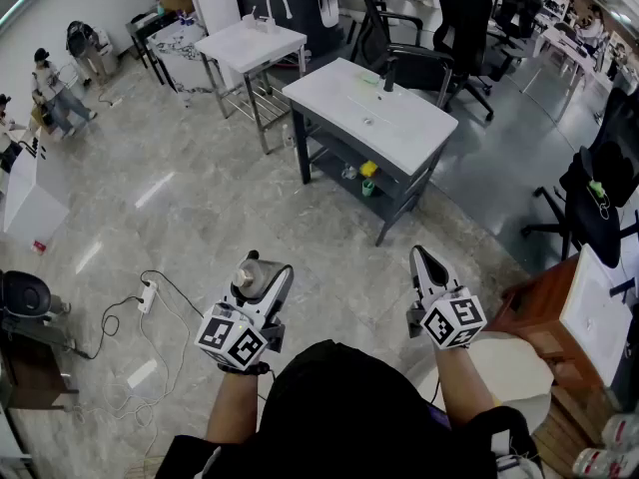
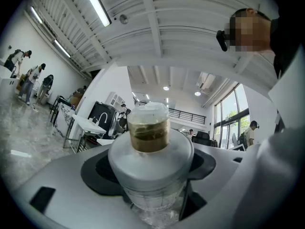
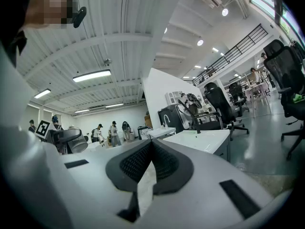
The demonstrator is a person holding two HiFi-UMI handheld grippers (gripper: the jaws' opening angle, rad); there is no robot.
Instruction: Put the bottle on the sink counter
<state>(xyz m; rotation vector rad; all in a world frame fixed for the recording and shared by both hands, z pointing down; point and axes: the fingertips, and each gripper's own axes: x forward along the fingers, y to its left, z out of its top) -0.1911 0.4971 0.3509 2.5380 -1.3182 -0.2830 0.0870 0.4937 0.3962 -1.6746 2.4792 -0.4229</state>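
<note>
A clear bottle (image 1: 249,270) with a pale cap and a brownish neck band (image 2: 149,136) sits upright between the jaws of my left gripper (image 1: 262,285), which is shut on its wide body. In the left gripper view the bottle fills the gap between the dark pads (image 2: 97,171). My right gripper (image 1: 423,264) hangs at the same height to the right; its pads (image 3: 131,165) meet and hold nothing. The white sink counter (image 1: 419,128) on a dark frame stands a few steps ahead across the floor, and it also shows in the right gripper view as a white counter (image 3: 205,140).
A second white sink table (image 1: 235,48) with a faucet stands behind and to the left. Black office chairs (image 1: 439,38) crowd the back right. A power strip and cables (image 1: 148,295) lie on the floor at left. A wooden desk (image 1: 544,307) is at right. People stand far left.
</note>
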